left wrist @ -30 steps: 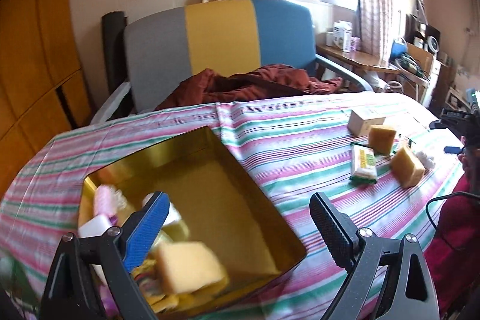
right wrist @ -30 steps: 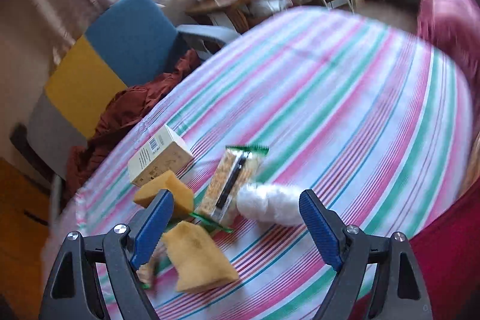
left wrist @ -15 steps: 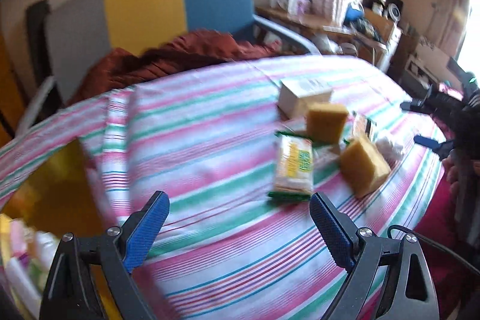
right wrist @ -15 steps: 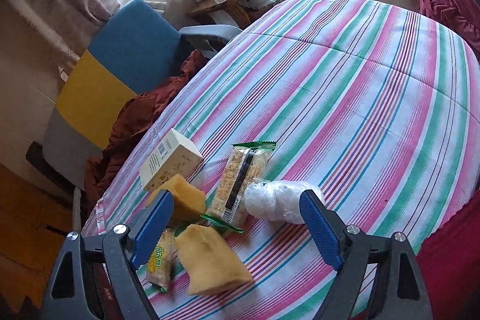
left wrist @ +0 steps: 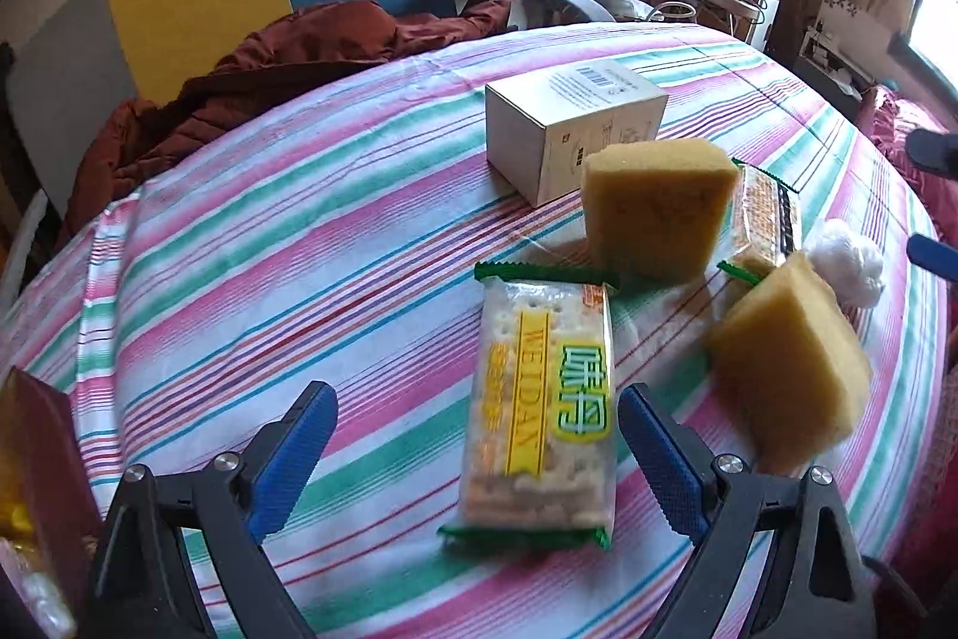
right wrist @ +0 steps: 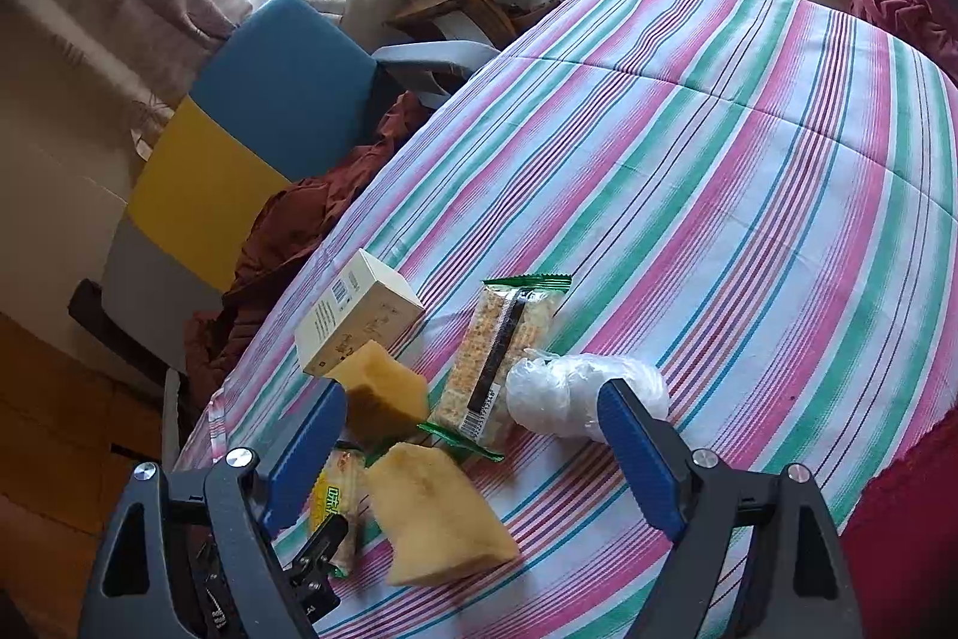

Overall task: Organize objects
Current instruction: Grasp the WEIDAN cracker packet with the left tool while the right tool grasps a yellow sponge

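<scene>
The left hand-held gripper hangs over the striped desk with its jaws spread wide and nothing between the pads; the cracker packet with the yellow band lies flat on the cloth just ahead of the opening, nearer the right-hand finger, its long side running away from the fingers. That lengthwise lie suits a pinch across the narrow width, which is probably why this hand-held gripper is lined up with it. Beyond the packet, further from the fingertips, stands an upright sponge, with a white carton behind it. To the right of the jaws a second sponge sits tilted on an edge, and past that lie a seeded snack bar and a crumpled white bag. The loose things are bunched near one desk edge, likely waiting to be gathered; at the far left of this view a dark red and gold edge may be a container, though too little of it shows to be sure. The right hand-held gripper also has its jaws apart and empty, poised above the same cluster, the tilted sponge below its opening and the bag beside its right finger.
</scene>
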### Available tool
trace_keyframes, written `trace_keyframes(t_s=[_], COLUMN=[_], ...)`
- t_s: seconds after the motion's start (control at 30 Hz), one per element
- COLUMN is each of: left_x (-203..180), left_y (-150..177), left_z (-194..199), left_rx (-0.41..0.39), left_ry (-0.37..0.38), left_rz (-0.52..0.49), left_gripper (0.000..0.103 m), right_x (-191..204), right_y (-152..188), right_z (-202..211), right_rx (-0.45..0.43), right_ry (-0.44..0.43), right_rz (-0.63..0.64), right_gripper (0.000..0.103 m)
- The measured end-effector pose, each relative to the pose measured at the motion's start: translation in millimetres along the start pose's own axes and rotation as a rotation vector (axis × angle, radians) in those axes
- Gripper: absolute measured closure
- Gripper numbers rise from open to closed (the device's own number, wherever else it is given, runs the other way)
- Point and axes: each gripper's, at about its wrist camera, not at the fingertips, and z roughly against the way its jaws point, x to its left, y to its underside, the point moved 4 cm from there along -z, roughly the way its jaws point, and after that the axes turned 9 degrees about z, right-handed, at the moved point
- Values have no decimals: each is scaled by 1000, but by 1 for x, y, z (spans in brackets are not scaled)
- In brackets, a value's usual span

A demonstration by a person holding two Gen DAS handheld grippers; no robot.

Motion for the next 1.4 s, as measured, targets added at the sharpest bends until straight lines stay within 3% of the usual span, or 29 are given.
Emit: trace_keyframes(t_s=[0.13, 0.43, 0.5, 0.57, 0.63, 0.83, 1.0, 1.13, 1.23, 1.4], left_x=[2, 3, 3, 5, 10, 14, 18, 21, 25, 34], left_y=[-1, 6, 8, 10, 11, 29, 47, 62, 72, 88], left_z=[-19, -16, -13, -7, -4, 6, 19, 29, 40, 62], left_rx=[44, 4, 2, -8, -13, -24, -36, -47, -55, -63], left_ry=[12, 6, 4, 7, 6, 3, 10, 20, 29, 45], left_rz=[37, 25, 22, 24, 30, 39, 62, 73, 86, 106], left_gripper=[10, 16, 23, 45, 56, 56, 56, 56, 56, 56], right_x=[2, 14, 18, 25, 33, 65, 73, 72, 74, 74], right_y=[0, 2, 4, 7, 11, 37, 60, 60, 56, 53], right_z=[-3, -12, -17, -23, -31, -62, -88, -87, -76, -68], right_rx=[11, 69, 96, 131, 172, 337, 448, 420, 366, 327], right_ry=[6, 7, 9, 6, 0, 8, 104, 125, 52, 29], right_rz=[12, 83, 107, 141, 182, 348, 455, 466, 447, 447], right_gripper=[15, 16, 16, 18, 19, 23, 34, 54, 55, 55])
